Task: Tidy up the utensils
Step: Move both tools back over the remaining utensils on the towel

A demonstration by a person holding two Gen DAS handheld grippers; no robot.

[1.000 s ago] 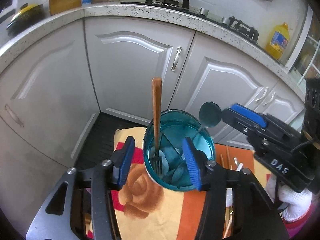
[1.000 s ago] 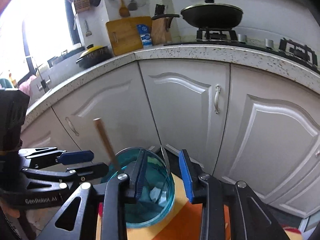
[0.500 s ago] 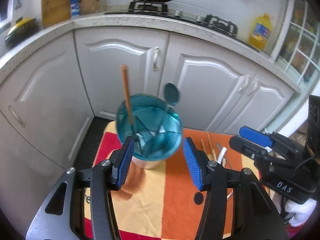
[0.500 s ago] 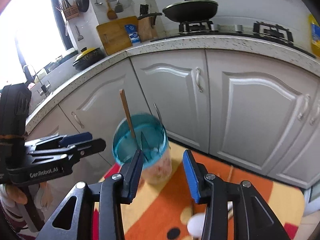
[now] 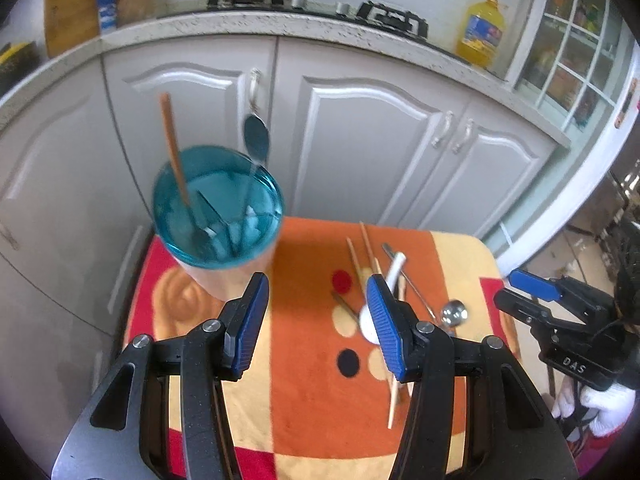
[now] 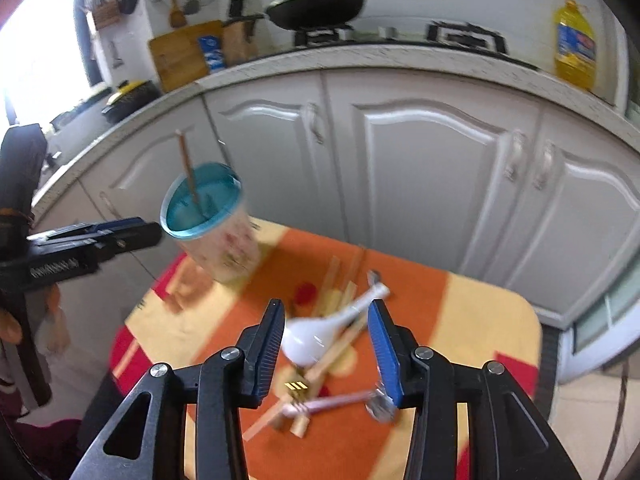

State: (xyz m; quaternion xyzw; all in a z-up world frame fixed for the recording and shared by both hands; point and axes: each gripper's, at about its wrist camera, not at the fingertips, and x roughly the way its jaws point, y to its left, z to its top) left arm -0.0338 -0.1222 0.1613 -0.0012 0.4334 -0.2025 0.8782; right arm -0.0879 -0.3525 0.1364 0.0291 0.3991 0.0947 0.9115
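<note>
Nearest to me, my left gripper (image 5: 316, 320) stands half open over the orange and yellow patterned cloth (image 5: 304, 400), with nothing between its blue pads. My right gripper (image 6: 326, 344) is also partly open and holds nothing; its jaws have just been opening, and they hang above the loose utensils without touching them.

Under the right gripper lies a white ceramic soup spoon (image 6: 320, 332) on top of several pale wooden chopsticks (image 6: 340, 280). A little closer to me is a pink-handled metal fork (image 6: 340, 402). In the left view I see also a small shiny metal spoon (image 5: 454, 314) just beside this heap.

Further away, near the far left corner of the cloth, stands the tall pale cup with a teal rim (image 5: 218, 208). Inside it are a wooden-handled fork (image 5: 176, 160), leaning left, and a metal spoon (image 5: 256, 140) with its bowl up above the rim.

Behind all this are the white cabinet doors (image 5: 360, 140).
</note>
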